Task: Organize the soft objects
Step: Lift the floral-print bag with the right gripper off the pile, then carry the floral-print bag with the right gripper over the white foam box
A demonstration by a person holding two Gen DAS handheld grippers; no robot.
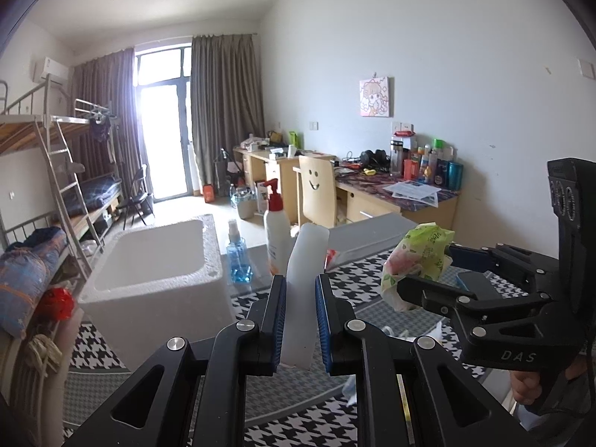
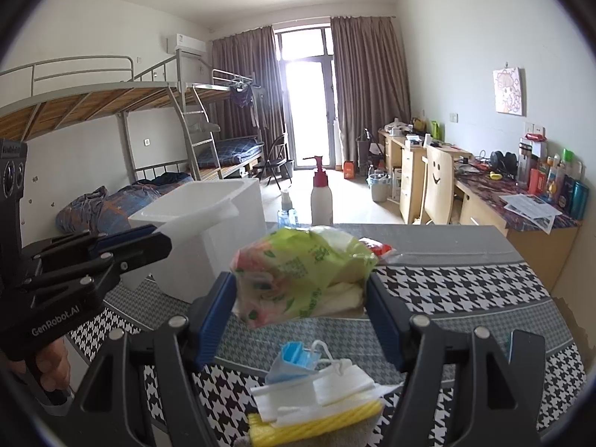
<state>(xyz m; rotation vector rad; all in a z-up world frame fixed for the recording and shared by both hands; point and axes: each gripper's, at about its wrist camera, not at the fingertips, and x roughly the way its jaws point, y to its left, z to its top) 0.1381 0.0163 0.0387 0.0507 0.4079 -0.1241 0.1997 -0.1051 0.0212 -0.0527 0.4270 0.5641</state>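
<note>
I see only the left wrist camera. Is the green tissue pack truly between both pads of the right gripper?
Observer: Yes, the right gripper has the green tissue pack squeezed between both blue pads.
Operator: What lies on the table near it?
Observer: Close below it, a blue face mask rests on folded white cloths and a yellow cloth.
Operator: And my left gripper?
Observer: Seen side-on, the left gripper holds its white sheet close by the white foam box.
</note>
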